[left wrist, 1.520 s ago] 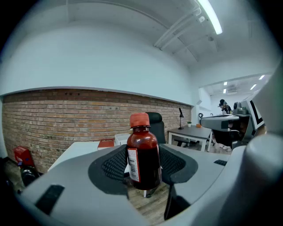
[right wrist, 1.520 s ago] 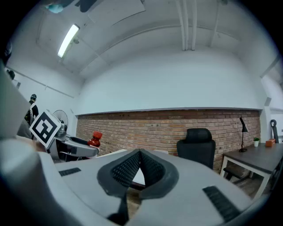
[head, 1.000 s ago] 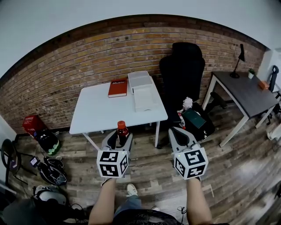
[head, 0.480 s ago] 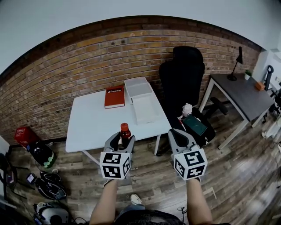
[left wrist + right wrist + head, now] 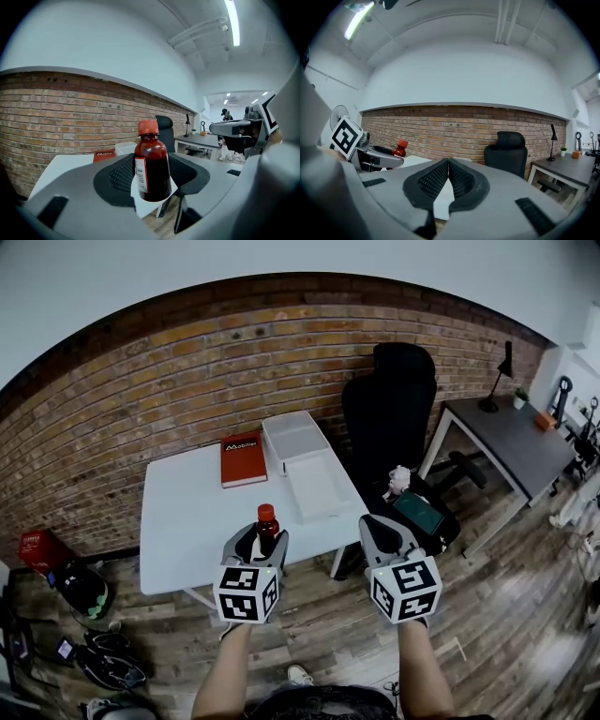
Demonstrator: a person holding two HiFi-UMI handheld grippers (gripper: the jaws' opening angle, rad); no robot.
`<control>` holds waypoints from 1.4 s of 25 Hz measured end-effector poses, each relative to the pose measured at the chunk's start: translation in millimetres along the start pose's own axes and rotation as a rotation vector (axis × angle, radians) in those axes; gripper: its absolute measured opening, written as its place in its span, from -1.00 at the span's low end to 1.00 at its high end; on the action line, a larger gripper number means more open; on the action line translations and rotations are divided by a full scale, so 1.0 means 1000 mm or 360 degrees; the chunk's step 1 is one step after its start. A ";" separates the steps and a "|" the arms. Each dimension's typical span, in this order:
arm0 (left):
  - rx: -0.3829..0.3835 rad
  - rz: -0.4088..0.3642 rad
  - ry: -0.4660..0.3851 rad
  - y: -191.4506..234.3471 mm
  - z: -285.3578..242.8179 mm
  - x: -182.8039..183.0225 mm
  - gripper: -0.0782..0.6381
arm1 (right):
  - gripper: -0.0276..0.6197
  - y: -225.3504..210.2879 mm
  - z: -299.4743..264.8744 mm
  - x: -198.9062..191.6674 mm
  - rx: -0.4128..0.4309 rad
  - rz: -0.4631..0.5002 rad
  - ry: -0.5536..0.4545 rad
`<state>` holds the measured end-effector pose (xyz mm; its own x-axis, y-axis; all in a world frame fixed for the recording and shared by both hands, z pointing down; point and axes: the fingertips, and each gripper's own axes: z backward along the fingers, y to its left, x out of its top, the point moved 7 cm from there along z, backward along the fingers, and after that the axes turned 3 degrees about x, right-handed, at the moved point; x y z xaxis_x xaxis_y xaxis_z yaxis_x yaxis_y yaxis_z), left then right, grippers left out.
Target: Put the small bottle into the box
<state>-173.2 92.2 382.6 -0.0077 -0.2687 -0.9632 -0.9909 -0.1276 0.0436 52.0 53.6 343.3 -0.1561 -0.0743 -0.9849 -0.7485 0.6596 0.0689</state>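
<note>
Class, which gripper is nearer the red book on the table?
Left. The left gripper, holding the small bottle, sits at the table edge in front of the red book; the right gripper is farther right.

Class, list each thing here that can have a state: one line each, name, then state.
small bottle, capped, upright, held
left gripper, shut on the small bottle
right gripper, shut, empty
box, on the white table, looks open on top
red book, closed, lying flat
</note>
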 end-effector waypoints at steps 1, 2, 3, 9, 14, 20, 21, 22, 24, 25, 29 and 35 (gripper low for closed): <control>-0.0007 0.0000 0.0002 0.005 -0.003 0.000 -0.12 | -0.85 0.001 -0.005 0.001 -0.0009 0.0000 -0.0001; -0.0014 -0.0001 0.0004 0.009 -0.007 0.001 -0.12 | -0.85 0.002 -0.009 0.001 -0.0018 -0.0002 -0.0002; -0.0021 -0.0001 0.0006 0.014 -0.010 0.001 -0.12 | -0.85 0.003 -0.013 0.002 -0.0026 -0.0003 -0.0002; -0.0073 0.0006 0.0002 0.027 -0.028 0.004 -0.12 | -0.85 0.004 -0.031 0.004 -0.0061 0.0003 0.0009; -0.0107 0.0012 0.0010 0.029 -0.044 0.005 -0.12 | -0.85 -0.006 -0.040 0.003 -0.0089 -0.0001 0.0013; -0.0098 0.0005 0.0025 0.032 -0.072 0.006 -0.12 | -0.85 -0.025 -0.059 -0.002 -0.0078 0.0001 0.0009; -0.0094 0.0006 0.0026 0.032 -0.079 0.007 -0.12 | -0.85 -0.030 -0.063 -0.003 -0.0074 0.0000 0.0006; -0.0092 0.0005 0.0029 0.031 -0.086 0.008 -0.12 | -0.85 -0.036 -0.068 -0.005 -0.0070 -0.0003 0.0003; -0.0091 -0.0004 0.0036 0.028 -0.100 0.011 -0.12 | -0.85 -0.049 -0.077 -0.007 -0.0063 -0.0015 -0.0003; -0.0089 -0.0012 0.0039 0.027 -0.107 0.013 -0.12 | -0.85 -0.057 -0.083 -0.008 -0.0059 -0.0023 -0.0007; -0.0057 -0.0032 0.0058 0.027 -0.143 0.024 -0.12 | -0.85 -0.087 -0.111 -0.011 -0.0029 -0.0052 -0.0013; 0.0007 -0.0016 0.0086 0.021 -0.195 0.040 -0.12 | -0.85 -0.142 -0.149 -0.007 0.0026 -0.0073 -0.0010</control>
<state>-168.3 -107.8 397.0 0.0096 -0.3189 -0.9477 -0.9915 -0.1262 0.0325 62.9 -150.8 364.0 -0.1177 -0.1000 -0.9880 -0.7440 0.6678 0.0210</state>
